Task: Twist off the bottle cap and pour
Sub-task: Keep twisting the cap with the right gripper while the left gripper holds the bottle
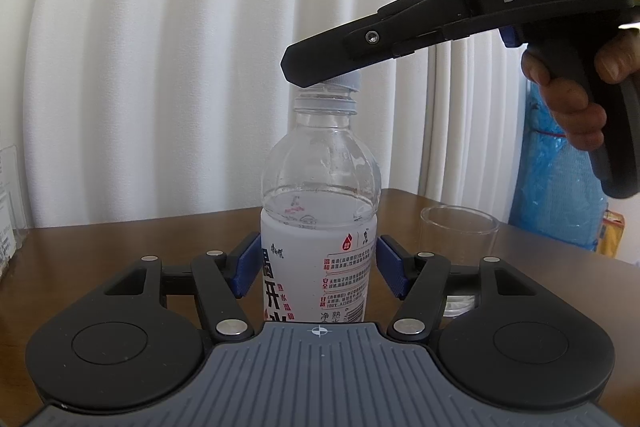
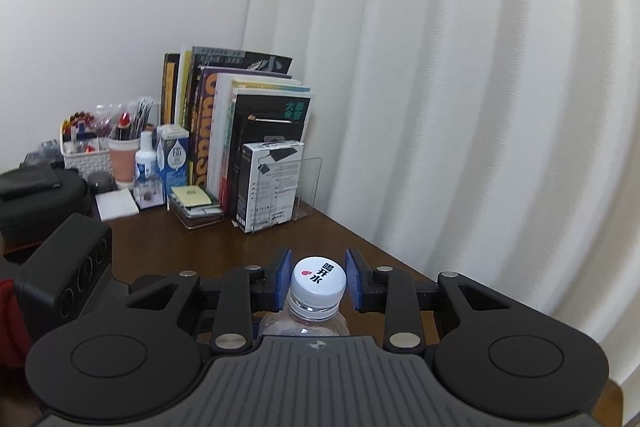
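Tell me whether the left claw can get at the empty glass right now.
Probably not as things stand. The left claw is shut on the bottle, holding it while the right claw grips the cap. The glass stands apart on the table; its path looks free once the bottle is released.

We see our left hand-held gripper (image 1: 318, 269) clamping the upright water bottle (image 1: 318, 227) at its label on the worktop (image 1: 120, 239). Our right hand-held gripper (image 1: 304, 75) covers the cap (image 1: 344, 81) from above. A clear glass (image 1: 460, 231) stands just beside the bottle.
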